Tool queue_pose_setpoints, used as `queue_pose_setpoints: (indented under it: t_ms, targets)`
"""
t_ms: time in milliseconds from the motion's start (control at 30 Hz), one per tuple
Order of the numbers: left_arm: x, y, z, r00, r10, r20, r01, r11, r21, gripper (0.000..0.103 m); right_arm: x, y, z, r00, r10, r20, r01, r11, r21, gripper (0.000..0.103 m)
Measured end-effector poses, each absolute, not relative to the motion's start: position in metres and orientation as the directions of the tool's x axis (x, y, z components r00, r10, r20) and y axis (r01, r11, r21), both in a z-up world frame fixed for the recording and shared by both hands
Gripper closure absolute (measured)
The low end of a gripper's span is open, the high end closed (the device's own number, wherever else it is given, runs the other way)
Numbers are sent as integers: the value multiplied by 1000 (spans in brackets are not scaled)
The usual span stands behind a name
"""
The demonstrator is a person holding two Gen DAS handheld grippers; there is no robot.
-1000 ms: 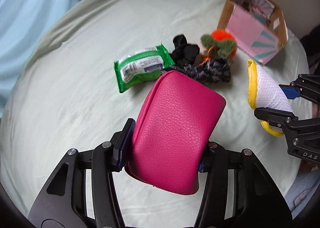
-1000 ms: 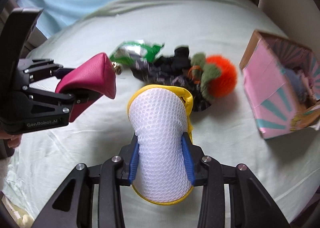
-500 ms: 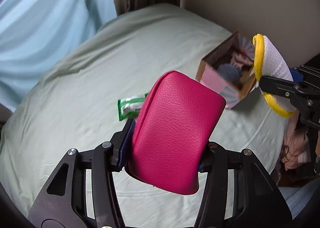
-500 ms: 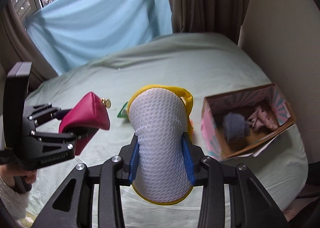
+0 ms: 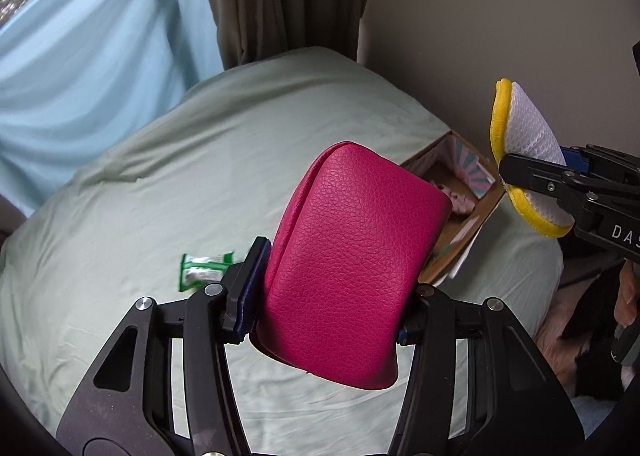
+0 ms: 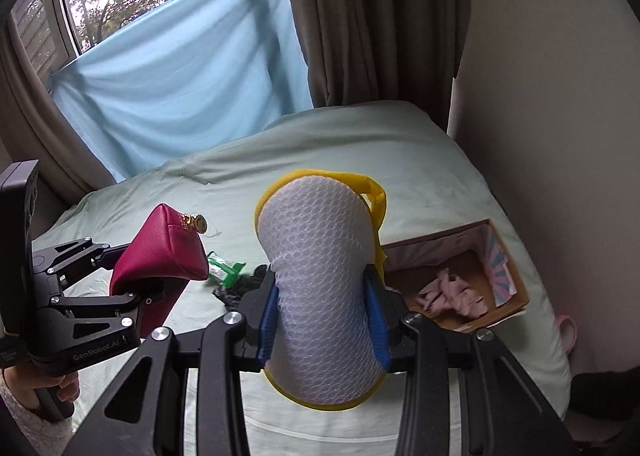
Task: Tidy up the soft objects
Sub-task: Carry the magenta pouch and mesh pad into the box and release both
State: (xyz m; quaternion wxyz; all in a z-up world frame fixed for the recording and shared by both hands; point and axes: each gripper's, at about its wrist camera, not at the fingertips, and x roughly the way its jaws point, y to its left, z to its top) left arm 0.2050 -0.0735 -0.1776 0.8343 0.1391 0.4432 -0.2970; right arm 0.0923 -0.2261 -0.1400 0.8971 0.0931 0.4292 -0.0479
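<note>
Magenta leather-grain pouch (image 5: 348, 264) is clamped between the pads of the left tongs (image 5: 332, 296) and is held up in the air above the bed (image 5: 160, 184); a gold zip pull is seen at its top edge in the right wrist view. A white mesh pouch (image 6: 320, 296) with yellow trim and a yellow loop is gripped by the right tongs (image 6: 322, 320), pinched at its waist so that it bulges above and below the blue pads. Both pouches are held side by side, apart from each other. An open cardboard box (image 6: 452, 288) with pink items inside is seen on the bed near the wall, beyond the right tongs. A green packet (image 5: 204, 270) lies on the pale green sheet below the left tongs.
</note>
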Motion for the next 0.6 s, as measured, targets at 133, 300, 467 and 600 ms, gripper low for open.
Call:
queue_pose_setpoints:
  t_ms: [133,300,467,600]
  targets:
    - [208,-118,-190,425,-362,-830,559,826,-73,56,100,-279,-150,606,21,-796,141,981,133,67]
    - [215,-170,-215,396,-339,-853,504,857,-107,56,114,-336,-169,560,43,-827,134,981,142,67]
    - [225,-214,-244,349,-311,-884,481,869,-116,56,128,-381,-197,510,61,-858,136,979,151,67]
    - [233,-244,-274,304,-278,-911,459,881,-115,56,139,-406,-224,471,82,-879,146,975,169,67]
